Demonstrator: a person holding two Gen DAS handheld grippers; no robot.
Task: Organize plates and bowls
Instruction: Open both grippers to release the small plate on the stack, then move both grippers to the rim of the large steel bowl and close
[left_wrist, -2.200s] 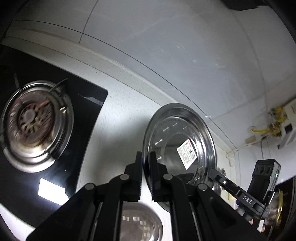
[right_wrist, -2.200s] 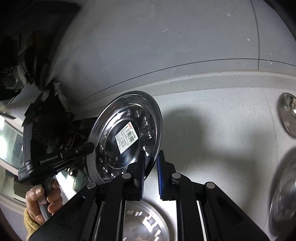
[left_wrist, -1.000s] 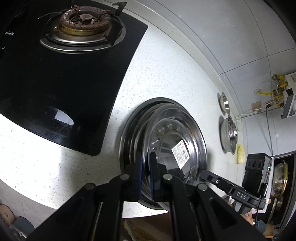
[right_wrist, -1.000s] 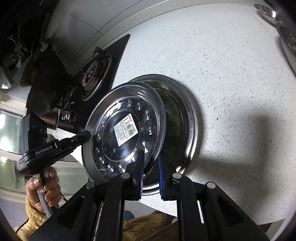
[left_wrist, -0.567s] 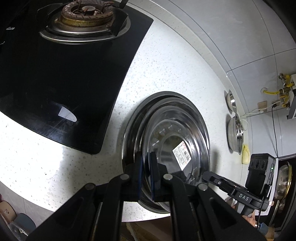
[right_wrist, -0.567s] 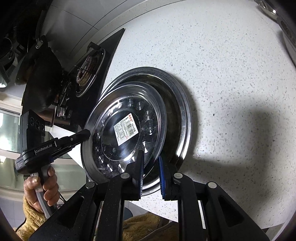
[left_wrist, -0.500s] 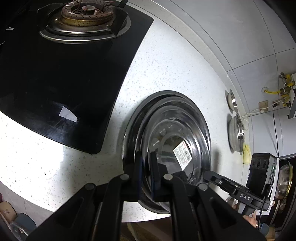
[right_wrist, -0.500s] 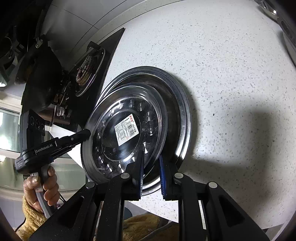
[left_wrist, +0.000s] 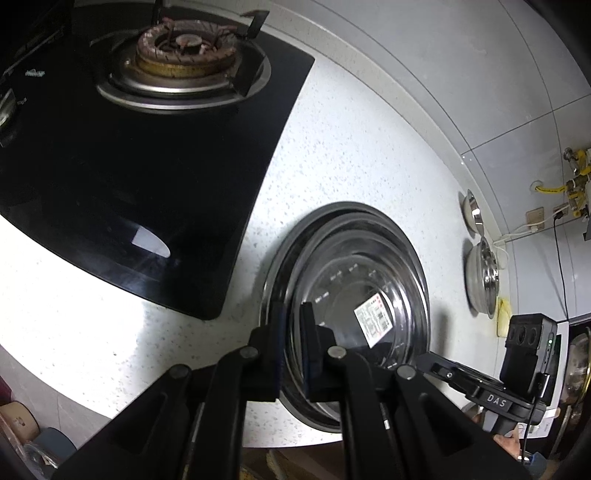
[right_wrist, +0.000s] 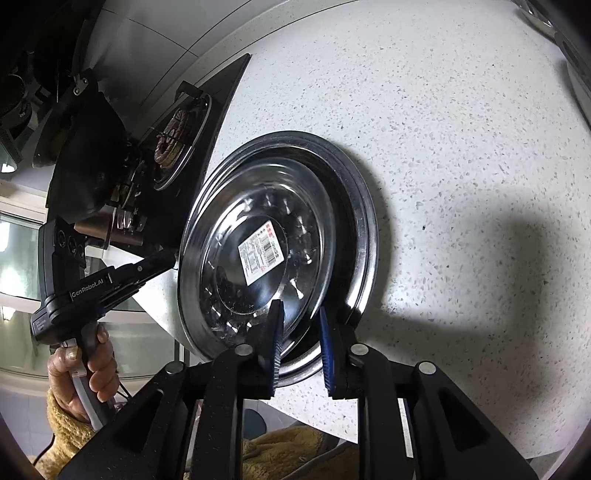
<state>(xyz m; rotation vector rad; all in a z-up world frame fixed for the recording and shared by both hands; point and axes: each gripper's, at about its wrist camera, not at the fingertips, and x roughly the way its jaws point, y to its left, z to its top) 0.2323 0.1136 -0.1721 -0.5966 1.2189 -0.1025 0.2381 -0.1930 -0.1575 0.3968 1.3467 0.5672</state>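
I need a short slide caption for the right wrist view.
Right hand-held gripper opening around labelled steel plate, nested in larger plate.

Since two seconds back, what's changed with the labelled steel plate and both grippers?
The round steel plate with the barcode label came down from upright in the air into the larger steel plate on the white speckled counter. The right gripper is opening off its rim, pads now clear. The left gripper stays shut on the opposite rim. The black gas hob and far steel bowls are unmoved.
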